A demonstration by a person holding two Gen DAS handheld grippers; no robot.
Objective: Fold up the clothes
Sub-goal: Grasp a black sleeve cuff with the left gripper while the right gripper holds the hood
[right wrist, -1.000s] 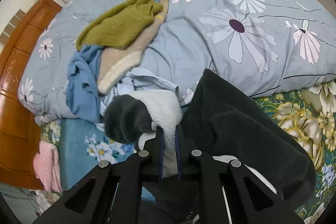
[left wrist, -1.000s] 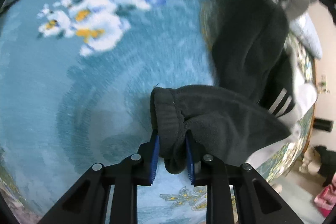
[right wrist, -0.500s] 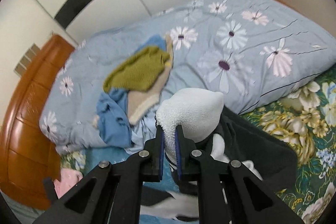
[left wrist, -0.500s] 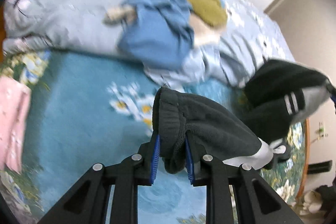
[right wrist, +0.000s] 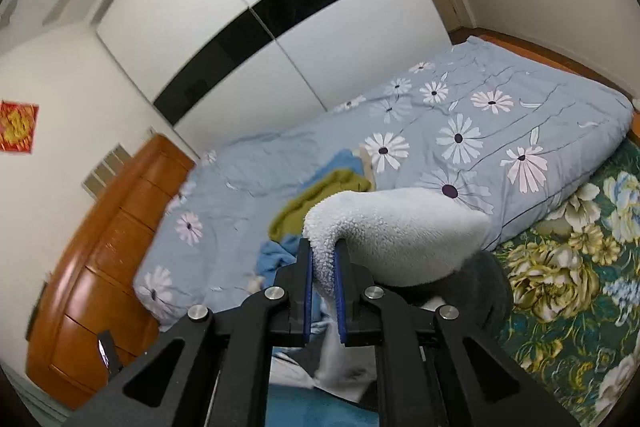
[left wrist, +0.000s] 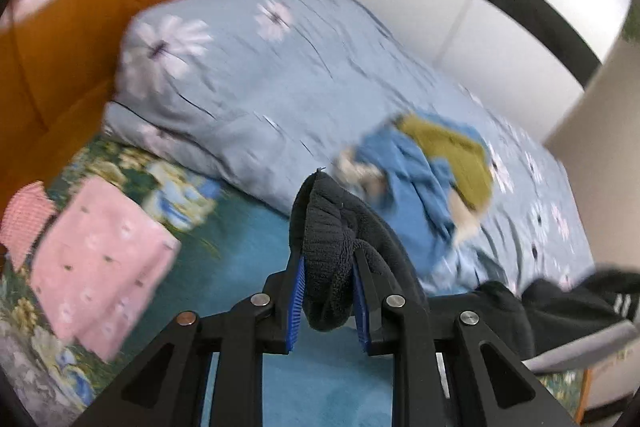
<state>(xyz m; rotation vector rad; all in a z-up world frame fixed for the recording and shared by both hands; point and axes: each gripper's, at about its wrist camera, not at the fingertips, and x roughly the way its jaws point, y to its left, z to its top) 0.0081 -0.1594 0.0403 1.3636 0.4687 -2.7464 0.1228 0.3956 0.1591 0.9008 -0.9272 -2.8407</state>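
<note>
Jacket (left wrist: 332, 251) raised higher off bed (right wrist: 500, 131) than before; left tongs (left wrist: 327, 301) clamp dark ribbed cuff, right tongs (right wrist: 323, 291) clamp white fleece lining.

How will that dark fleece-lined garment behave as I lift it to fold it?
Probably floppy: the dark fleece-lined garment droops from both the left hand-held gripper and the right hand-held gripper. Likely bulky, since its white fleece lining looks thick. Unlikely to slip.
</note>
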